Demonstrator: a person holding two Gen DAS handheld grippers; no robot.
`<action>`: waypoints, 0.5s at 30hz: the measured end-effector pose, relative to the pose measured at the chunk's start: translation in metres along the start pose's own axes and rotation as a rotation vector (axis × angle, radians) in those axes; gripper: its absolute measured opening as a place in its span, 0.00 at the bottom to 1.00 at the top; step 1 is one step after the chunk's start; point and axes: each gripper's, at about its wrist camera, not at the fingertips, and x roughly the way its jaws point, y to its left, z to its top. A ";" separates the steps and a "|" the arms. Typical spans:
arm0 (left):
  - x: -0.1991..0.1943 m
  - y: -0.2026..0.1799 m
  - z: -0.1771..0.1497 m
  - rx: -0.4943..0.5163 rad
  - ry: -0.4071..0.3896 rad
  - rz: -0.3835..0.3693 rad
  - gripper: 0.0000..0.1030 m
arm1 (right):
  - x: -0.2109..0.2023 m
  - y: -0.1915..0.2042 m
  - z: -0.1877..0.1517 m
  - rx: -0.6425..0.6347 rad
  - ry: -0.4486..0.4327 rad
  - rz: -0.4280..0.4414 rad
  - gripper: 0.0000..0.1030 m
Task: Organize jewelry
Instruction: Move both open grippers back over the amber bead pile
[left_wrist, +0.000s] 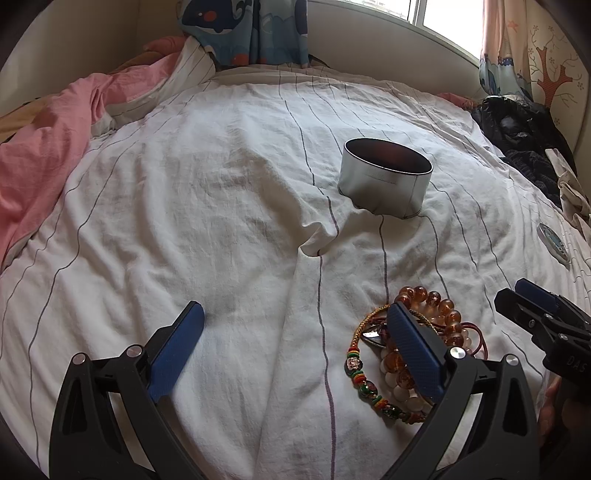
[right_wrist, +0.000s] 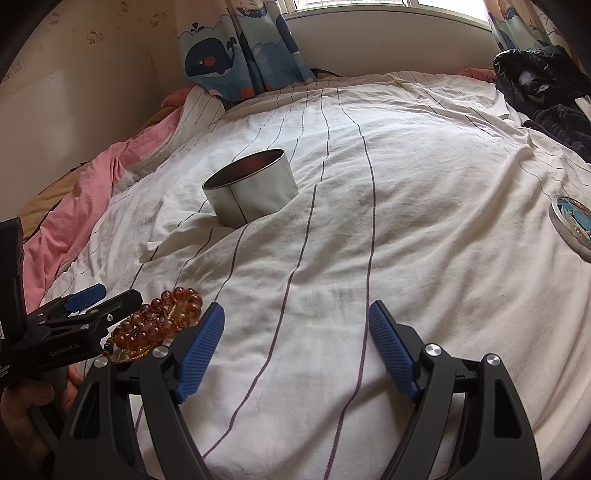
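Both my grippers, left gripper (left_wrist: 295, 343) and right gripper (right_wrist: 295, 343), hang wide apart, empty; bracelets (left_wrist: 413, 343) lie heaped on the bedsheet (left_wrist: 229, 206) beneath left's right finger; light, slippery beads, I'd pinch one strand.

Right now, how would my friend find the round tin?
Look at the big white striped quilt covering the bed. Near its middle stands the round tin, upright, open-topped, silver outside and dark inside. The bracelets are a colourful beaded heap, nearer the grippers.
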 end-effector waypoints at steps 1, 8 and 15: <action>0.000 0.000 0.000 0.000 0.000 0.000 0.93 | 0.000 0.000 0.000 0.000 0.000 0.000 0.75; 0.000 0.000 0.000 0.000 0.001 0.000 0.93 | 0.000 0.000 0.000 0.000 0.000 0.000 0.75; -0.001 0.003 0.000 -0.016 0.000 -0.024 0.93 | 0.000 0.000 -0.001 0.001 -0.002 0.001 0.75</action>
